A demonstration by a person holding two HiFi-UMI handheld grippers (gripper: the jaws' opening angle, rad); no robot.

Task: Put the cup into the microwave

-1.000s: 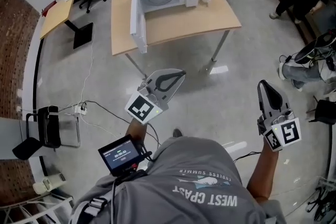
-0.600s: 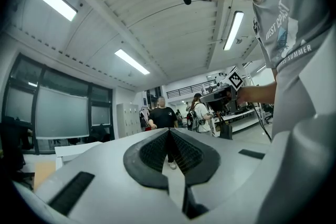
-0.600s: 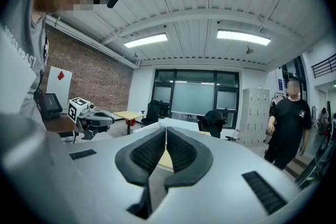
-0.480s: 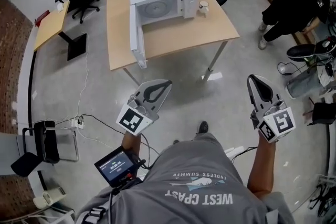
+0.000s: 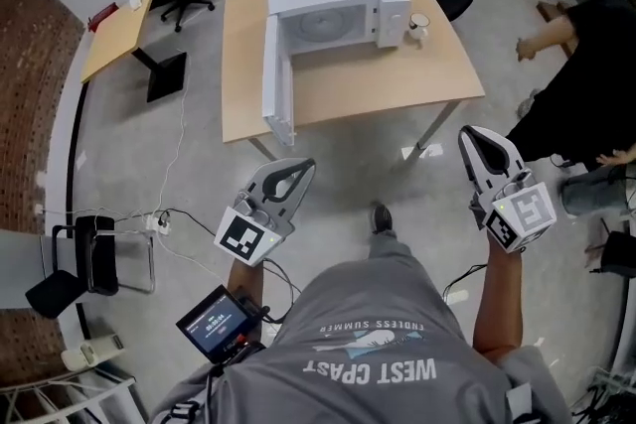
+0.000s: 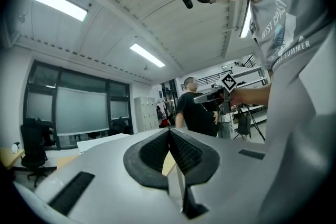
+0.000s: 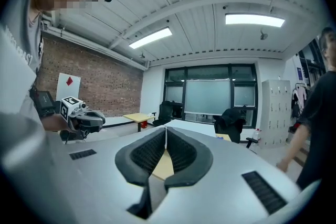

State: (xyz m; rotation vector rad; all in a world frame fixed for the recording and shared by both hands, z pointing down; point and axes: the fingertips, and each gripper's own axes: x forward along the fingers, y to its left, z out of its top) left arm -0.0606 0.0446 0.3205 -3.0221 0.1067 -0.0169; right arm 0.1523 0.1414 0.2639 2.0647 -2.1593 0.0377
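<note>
**Approach stage, head view.** My left gripper [image 5: 304,165] and right gripper [image 5: 470,135] both hover over the floor, well short of the table [image 5: 348,94]. Each gripper view shows its jaws pressed together with nothing between them. The cup [image 5: 418,21], small and white, stands upright on the tabletop just beside the microwave [image 5: 333,3] (on its right as pictured). The microwave's door [image 5: 276,79] hangs wide open, and the cavity is bare apart from its turntable.

**Handling, as I judge it.** The cup looks like glazed ceramic: stiff, fairly light and slick under the pads. It is liable to chip or break if dropped or knocked against the cavity frame. I would take it with the right gripper, the nearer one, parting the jaws first. I would then pinch one wall across the rim or span the body low down. Its handle is too small here for me to tell which way it points. I cannot tell whether it holds liquid, so I would carry it level.
</note>
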